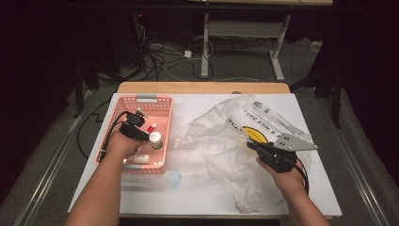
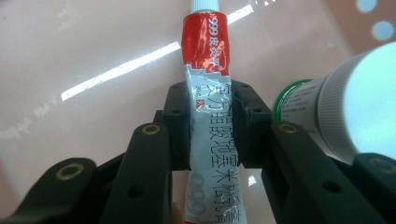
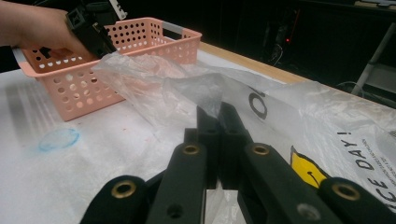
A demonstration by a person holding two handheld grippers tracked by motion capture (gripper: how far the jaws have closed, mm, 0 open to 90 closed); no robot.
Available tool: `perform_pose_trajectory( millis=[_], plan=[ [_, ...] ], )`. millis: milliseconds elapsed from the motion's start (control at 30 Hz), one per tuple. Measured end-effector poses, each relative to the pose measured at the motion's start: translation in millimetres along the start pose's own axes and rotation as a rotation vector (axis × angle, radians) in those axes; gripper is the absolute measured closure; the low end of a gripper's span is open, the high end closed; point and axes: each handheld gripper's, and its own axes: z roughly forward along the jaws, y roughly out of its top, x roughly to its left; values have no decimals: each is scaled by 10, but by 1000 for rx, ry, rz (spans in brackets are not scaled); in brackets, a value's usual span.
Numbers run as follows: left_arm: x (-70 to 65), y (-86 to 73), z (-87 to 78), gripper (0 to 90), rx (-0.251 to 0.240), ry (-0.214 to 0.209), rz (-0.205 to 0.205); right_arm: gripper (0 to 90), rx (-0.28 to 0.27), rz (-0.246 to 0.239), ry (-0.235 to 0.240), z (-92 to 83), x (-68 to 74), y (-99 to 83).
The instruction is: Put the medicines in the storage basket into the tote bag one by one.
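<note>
Left forearm reaches forward over the pink basket; left gripper angled down inside it, jaws clamped on a red-and-white tube. Right gripper, well right of the basket, jaws pinched together on clear plastic bag.

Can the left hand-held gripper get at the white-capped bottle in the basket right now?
Probably not yet. The left hand-held gripper is shut on the red and silver tube, so its jaws are occupied. The bottle lies right beside it in the pink basket, uncovered, easy once the tube is released.
</note>
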Motion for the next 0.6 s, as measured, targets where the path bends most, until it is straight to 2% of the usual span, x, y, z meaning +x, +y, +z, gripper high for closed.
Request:
perform_pose_trajectory(
  millis=[133, 233, 333, 400, 467, 600],
  plan=[
    [17, -2, -19, 687, -14, -3, -22, 900, -10, 9, 7, -2, -16, 8],
    [12, -8, -63, 687, -24, 0, -20, 900, -13, 12, 10, -5, -22, 10],
    [24, -30, -133, 687, -53, 11, -35, 900, -16, 22, 13, -3, -29, 7],
    [40, -45, -169, 687, -72, 4, -52, 900, -22, 49, 13, -1, -36, 11],
    [43, -53, -231, 687, -110, -8, -66, 900, -21, 34, 11, -9, -27, 22],
    [11, -75, -337, 687, -160, -14, -67, 900, -22, 34, 12, -15, -23, 22]
  ],
)
